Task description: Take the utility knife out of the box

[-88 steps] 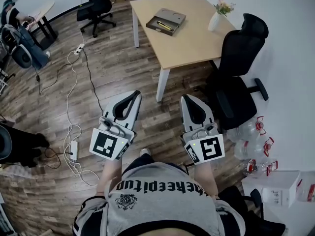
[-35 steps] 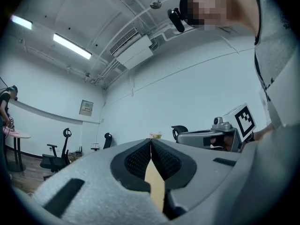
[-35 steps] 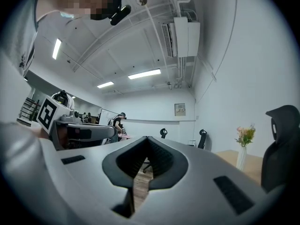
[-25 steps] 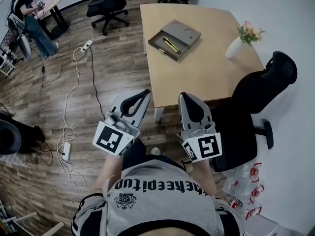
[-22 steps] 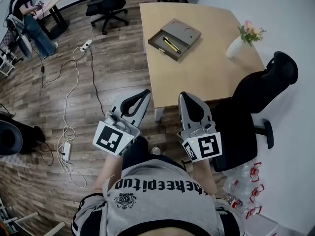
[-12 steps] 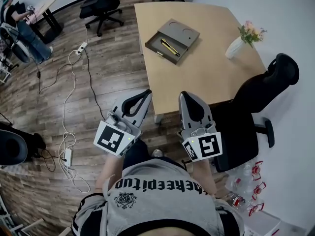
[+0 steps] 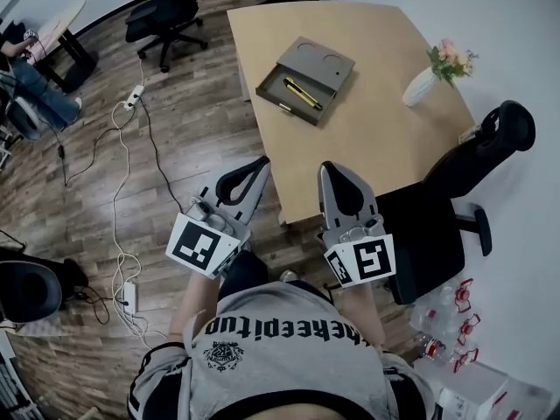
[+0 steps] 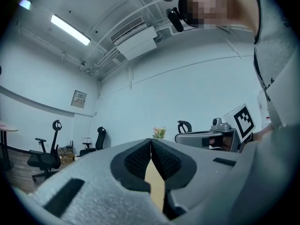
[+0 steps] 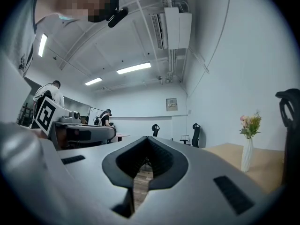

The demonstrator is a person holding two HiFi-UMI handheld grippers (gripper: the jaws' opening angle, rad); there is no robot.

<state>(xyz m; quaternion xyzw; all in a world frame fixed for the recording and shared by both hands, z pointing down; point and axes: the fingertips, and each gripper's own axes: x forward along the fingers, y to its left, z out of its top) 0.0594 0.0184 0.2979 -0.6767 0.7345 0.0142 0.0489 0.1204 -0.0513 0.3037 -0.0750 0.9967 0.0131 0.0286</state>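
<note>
An open grey box lies on the light wooden table, towards its far left side. In the box's tray lies the yellow and black utility knife. My left gripper hangs over the floor just short of the table's near corner, shut and empty. My right gripper is level beside it at the table's near edge, also shut with nothing between its pads. Both are well short of the box.
A white vase with flowers stands at the table's right side. A black office chair is tucked in on the right. Cables and a power strip trail over the wooden floor at left. Plastic bottles lie at lower right.
The person has walked towards the table: table and box sit closer and lower in the head view. Both grippers have come forward side by side, still shut.
</note>
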